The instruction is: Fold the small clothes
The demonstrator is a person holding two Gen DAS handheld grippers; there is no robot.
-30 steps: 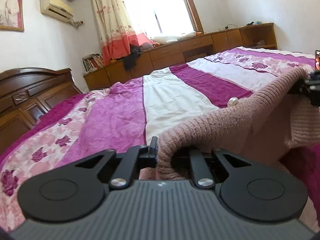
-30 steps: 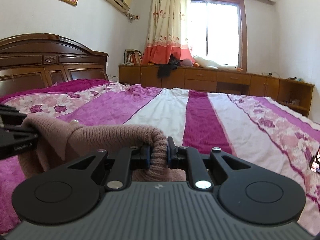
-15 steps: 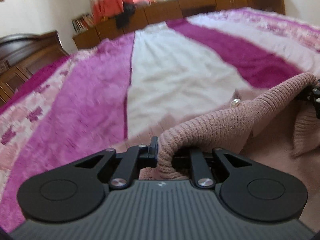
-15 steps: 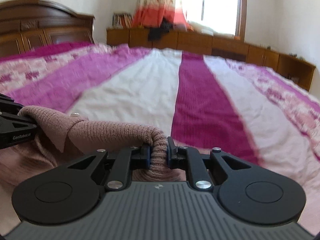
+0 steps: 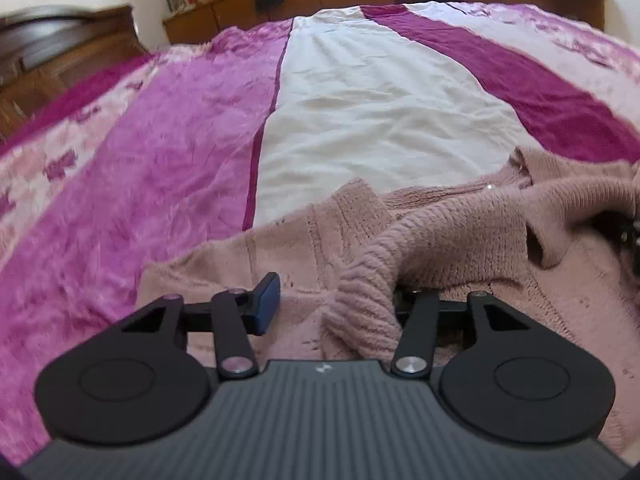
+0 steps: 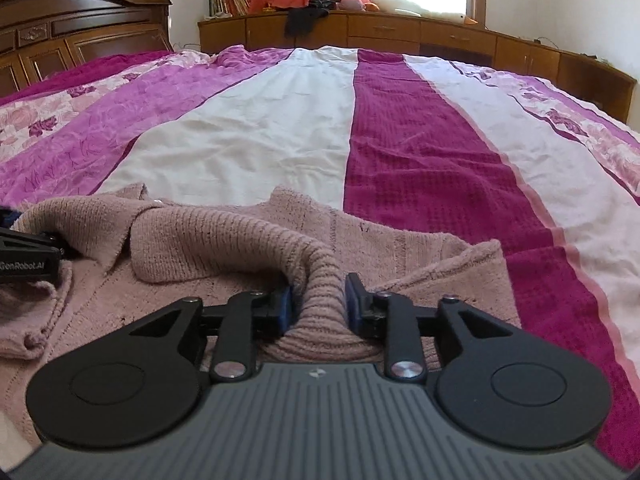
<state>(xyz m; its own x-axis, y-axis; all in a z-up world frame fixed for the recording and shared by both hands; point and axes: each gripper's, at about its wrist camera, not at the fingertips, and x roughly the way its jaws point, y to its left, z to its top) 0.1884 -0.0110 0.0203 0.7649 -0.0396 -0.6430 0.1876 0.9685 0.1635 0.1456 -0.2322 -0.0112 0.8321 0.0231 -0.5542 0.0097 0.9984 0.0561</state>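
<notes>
A dusty-pink knit sweater [image 5: 460, 240] lies on the bed, its lower part folded up over the body. My left gripper [image 5: 336, 300] is open just above it. A thick knit fold rests against the right finger and the left finger [image 5: 268, 298] is bare. In the right wrist view the sweater [image 6: 224, 236] spreads across the near bed. My right gripper [image 6: 318, 300] is partly open, with a rolled knit fold still lying between its fingers. Each gripper shows at the edge of the other's view: the left gripper [image 6: 28, 264] and the right gripper [image 5: 628, 232].
The bed carries a striped bedspread [image 6: 260, 140] in purple, white and magenta, stretching far ahead. A dark wooden headboard [image 6: 80, 36] stands at the left. Low wooden cabinets [image 6: 440, 36] line the far wall under a window with curtains.
Both grippers came down from a raised hold, laying the sweater's edge over its body on the bed. Both have let go: the left jaws spread wide, the right jaws parted somewhat.
</notes>
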